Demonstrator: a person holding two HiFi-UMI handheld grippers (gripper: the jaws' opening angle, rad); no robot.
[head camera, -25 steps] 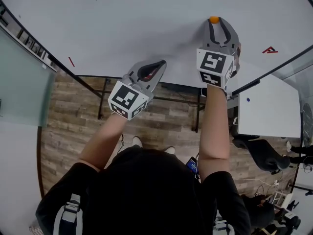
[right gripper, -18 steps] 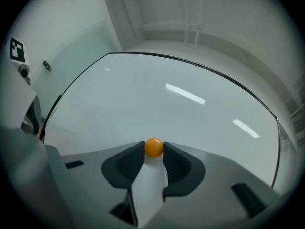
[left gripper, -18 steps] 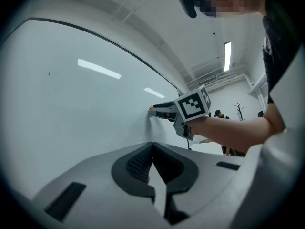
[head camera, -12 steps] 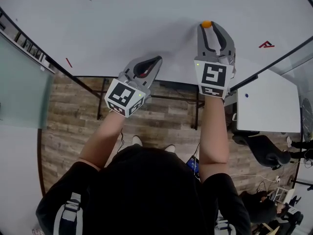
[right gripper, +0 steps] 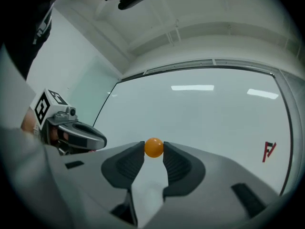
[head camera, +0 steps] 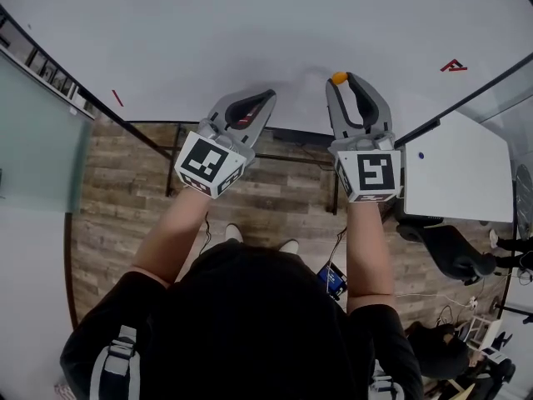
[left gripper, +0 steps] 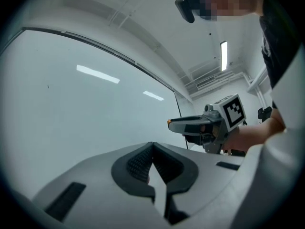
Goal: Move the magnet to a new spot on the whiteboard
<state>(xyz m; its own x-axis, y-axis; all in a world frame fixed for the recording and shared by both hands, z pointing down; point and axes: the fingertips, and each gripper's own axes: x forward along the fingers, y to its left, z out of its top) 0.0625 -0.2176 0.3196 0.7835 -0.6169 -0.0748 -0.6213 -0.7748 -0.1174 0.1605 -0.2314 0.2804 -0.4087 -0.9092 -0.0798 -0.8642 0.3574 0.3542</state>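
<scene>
A small orange ball magnet sits between the tips of my right gripper, which is shut on it in front of the lower part of the whiteboard. In the right gripper view the magnet is pinched between both pads of the right gripper, with the whiteboard behind it. Whether the magnet touches the board I cannot tell. My left gripper hangs to the left near the board's lower edge; its jaws are shut and hold nothing.
A red mark is drawn on the board to the right, and a short red stroke at its lower left. A white table and an office chair stand at the right. A glass wall stands at the left.
My right gripper has carried the magnet down the board and slightly left, towards the person. The left gripper has hardly moved.
</scene>
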